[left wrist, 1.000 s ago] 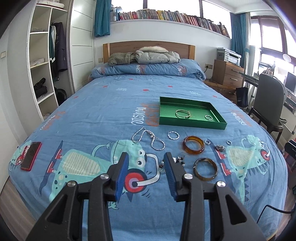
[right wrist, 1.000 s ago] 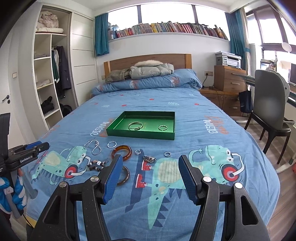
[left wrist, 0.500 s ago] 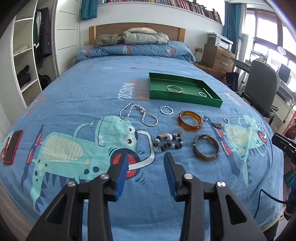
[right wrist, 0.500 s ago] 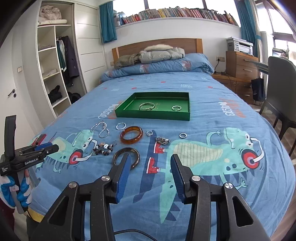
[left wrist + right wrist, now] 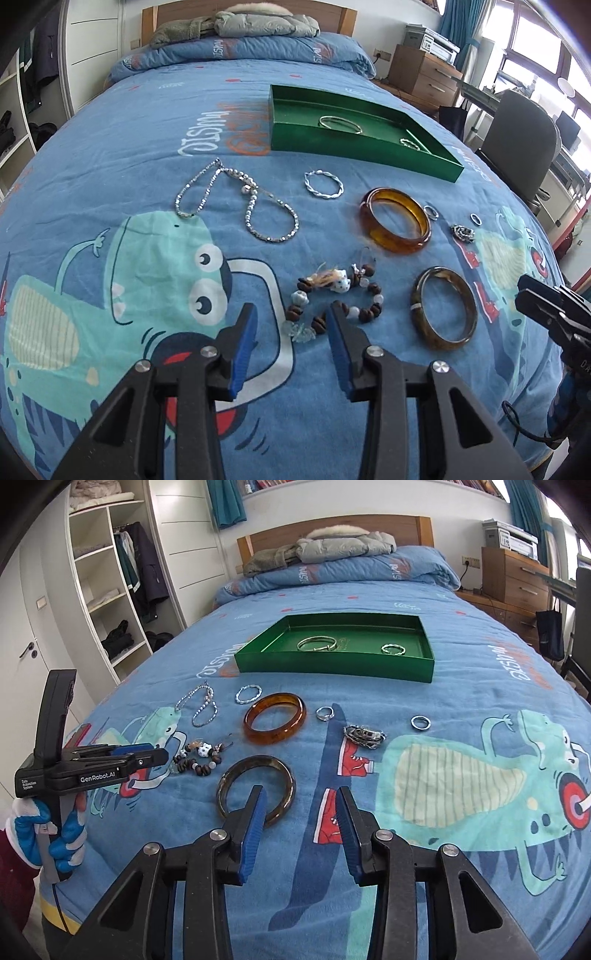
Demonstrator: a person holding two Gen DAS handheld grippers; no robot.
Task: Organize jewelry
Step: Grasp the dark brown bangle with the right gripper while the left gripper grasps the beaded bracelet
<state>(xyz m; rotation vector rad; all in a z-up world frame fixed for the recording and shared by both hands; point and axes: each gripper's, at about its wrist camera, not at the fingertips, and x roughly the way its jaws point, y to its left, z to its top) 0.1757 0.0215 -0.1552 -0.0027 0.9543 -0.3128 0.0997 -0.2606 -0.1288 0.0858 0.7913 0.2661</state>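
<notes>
Two open grippers, nothing held yet.
Left gripper lines its parted fingers up on the bead bracelet; right gripper, equally empty, straddles the dark bangle's rim, likely bound for the green tray.

Left tongs: we record two black plastic arms, angular and skeletal with triangular cut-outs, each ending in a blue ribbed pad. Silver round screws sit at the joints, two per arm. Seen from the side in the right wrist view, the body is a black block lettered "GenRobot.AI" in white, with a small white label reading "Data Acquisition System", an upright black handle, and a thin black cable trailing below.

Right tongs: same build, black arms, blue ribbed pads, silver screws.

Left hand: we note a blue-and-white glove; a dark red sleeve beside it.
</notes>
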